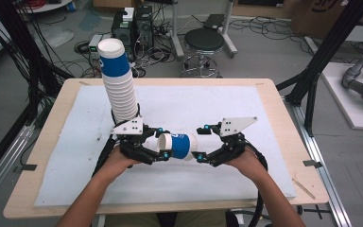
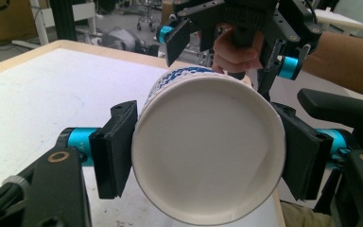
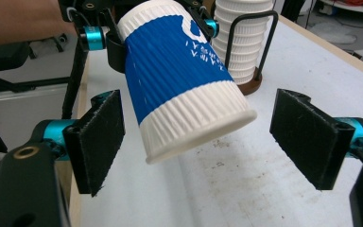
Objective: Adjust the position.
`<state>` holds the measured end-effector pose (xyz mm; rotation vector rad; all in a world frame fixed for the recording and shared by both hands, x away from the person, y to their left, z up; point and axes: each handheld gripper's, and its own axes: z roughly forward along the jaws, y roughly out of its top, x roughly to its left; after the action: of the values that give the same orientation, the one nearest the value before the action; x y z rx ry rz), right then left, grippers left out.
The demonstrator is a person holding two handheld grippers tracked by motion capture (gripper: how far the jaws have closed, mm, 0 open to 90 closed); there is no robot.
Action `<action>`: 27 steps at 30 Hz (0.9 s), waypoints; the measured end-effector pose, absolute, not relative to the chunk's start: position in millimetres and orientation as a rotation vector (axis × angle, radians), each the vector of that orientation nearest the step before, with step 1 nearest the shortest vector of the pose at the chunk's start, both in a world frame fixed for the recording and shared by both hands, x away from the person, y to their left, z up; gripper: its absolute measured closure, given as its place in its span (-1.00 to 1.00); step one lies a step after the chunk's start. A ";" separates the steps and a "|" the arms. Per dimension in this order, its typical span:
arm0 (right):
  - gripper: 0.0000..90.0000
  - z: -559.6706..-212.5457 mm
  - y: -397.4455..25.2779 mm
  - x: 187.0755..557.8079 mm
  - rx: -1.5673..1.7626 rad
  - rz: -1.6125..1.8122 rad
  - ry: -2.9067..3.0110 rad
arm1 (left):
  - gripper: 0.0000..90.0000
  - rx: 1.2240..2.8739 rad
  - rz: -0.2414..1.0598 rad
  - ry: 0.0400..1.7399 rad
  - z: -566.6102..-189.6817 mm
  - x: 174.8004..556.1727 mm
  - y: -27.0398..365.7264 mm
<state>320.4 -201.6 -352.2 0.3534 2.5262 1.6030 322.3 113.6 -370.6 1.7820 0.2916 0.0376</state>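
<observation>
Paper cup point(image 1: 177, 146) lying sideways above the worktop point(image 1: 274, 99), left claw point(image 1: 162, 146) clenched on its rim end, right claw point(image 1: 202, 144) released around its base.

The paper cup point(image 3: 179, 75) carries white printing on its blue ribbed sleeve: a small white emblem near the top and a short line of white characters beside it, too blurred and tilted to read. The cardboard box point(image 2: 2, 19) bears a dark mark, also unreadable.
</observation>
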 end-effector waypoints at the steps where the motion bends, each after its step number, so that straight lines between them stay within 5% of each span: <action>1: -0.58 -352.2 -201.6 320.4 0.353 1.603 2.526 | -0.34 1.775 0.037 0.287 -371.5 322.0 114.5; 27: -0.60 -381.3 -205.5 312.8 0.372 1.754 2.548 | -0.34 1.669 0.021 0.172 -377.2 309.8 115.5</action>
<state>312.8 -205.5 -381.3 0.3723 2.5479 1.7537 309.8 115.5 -377.2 1.6688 0.1719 0.0206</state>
